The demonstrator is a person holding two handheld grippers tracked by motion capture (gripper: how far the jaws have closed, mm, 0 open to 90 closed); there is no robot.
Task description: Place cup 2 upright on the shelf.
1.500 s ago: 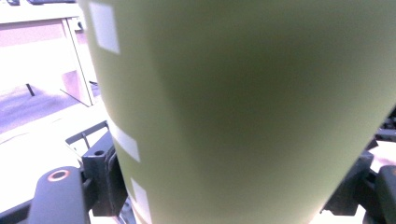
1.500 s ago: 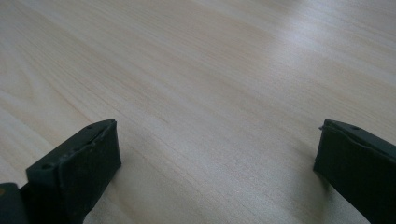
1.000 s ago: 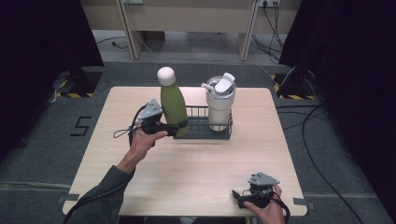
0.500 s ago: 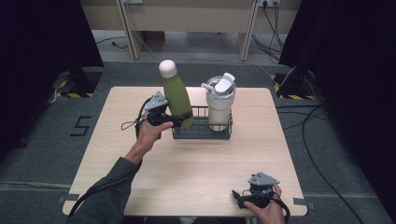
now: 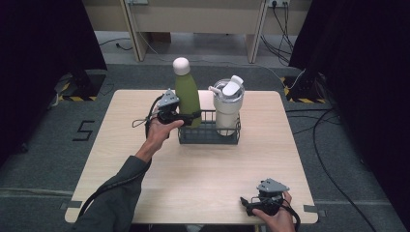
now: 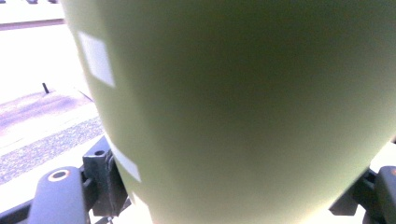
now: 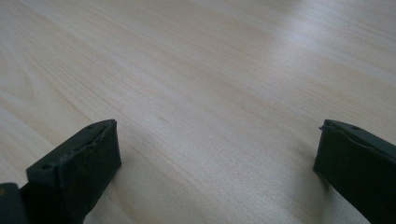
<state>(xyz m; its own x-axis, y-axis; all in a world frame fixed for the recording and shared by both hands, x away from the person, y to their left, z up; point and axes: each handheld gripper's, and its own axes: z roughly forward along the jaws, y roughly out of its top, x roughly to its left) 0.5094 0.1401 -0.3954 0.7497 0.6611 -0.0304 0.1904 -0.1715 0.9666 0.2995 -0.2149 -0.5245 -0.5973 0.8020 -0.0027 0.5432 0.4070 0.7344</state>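
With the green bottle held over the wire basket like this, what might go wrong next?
1. The left claw grips the green bottle low on its body, so the tall top could tip or the smooth wall slip.
2. The white tumbler stands close beside it in the wire basket; lowering the bottle could knock it.
3. The bottle's base may catch the basket rim and drag the basket across the table.

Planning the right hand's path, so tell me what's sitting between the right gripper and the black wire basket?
Bare light wooden table in the high view: nothing between the right gripper and the black wire basket.
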